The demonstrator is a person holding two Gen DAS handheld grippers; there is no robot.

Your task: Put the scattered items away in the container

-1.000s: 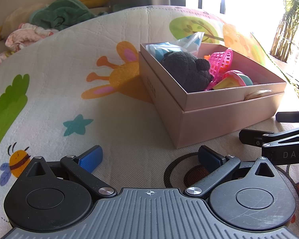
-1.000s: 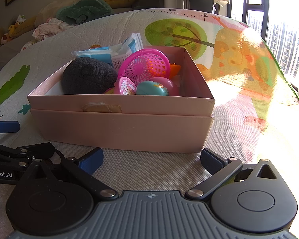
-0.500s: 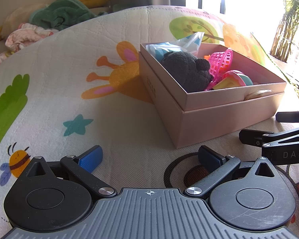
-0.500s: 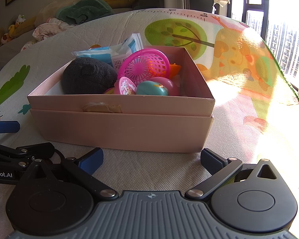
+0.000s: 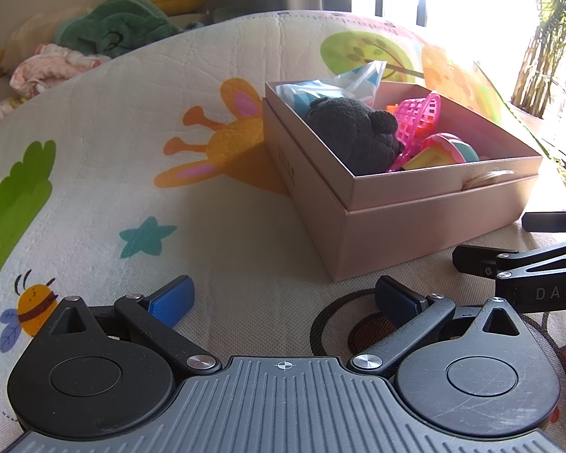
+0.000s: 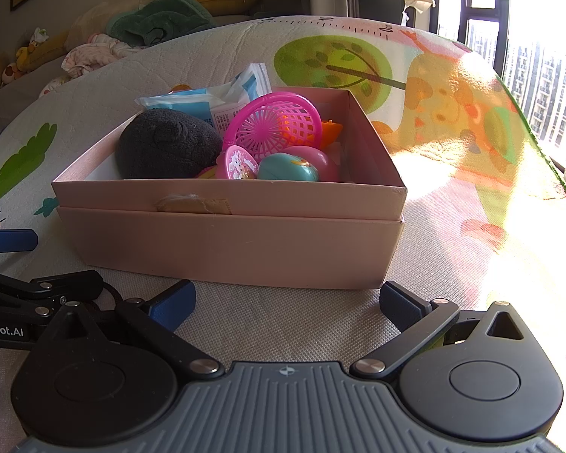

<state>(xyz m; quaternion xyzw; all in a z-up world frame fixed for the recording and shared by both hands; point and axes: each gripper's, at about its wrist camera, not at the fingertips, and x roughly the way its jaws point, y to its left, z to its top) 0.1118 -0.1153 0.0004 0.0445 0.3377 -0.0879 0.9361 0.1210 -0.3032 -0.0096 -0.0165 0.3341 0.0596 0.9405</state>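
Note:
A pink cardboard box [image 5: 415, 222] [image 6: 230, 241] stands on the play mat. It holds a dark grey plush [image 5: 354, 136] [image 6: 166, 143], a pink plastic basket [image 5: 419, 117] [image 6: 275, 120], a blue-and-white packet [image 6: 215, 102], a teal and pink toy [image 6: 290, 166] and other small toys. My left gripper [image 5: 283, 298] is open and empty, low over the mat to the left of the box's near corner. My right gripper [image 6: 286, 302] is open and empty in front of the box's near wall. Each gripper's fingers show at the edge of the other's view.
The colourful play mat [image 5: 132, 173] spreads around the box. A pile of clothes and cushions [image 5: 105, 34] lies at the far left by the wall. A window and a plant [image 5: 547, 37] are at the right.

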